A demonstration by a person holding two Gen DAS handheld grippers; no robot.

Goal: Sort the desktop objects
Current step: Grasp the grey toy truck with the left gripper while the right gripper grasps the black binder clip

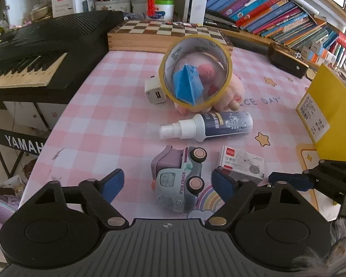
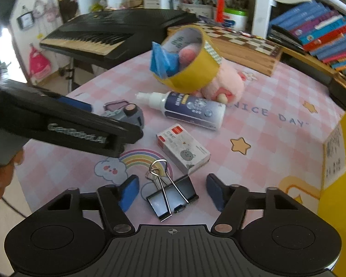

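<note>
Right fingers [image 2: 213,190] spread around binder clip [image 2: 173,198] on tablecloth [image 2: 265,124].

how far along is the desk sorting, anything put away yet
Nothing looks sorted yet. The tape roll, plush, spray bottle, staples box and charger all lie loose on the mat. The left gripper is open around the toy truck; the right gripper is open around the binder clip. Neither is lifted; everything remains.
</note>
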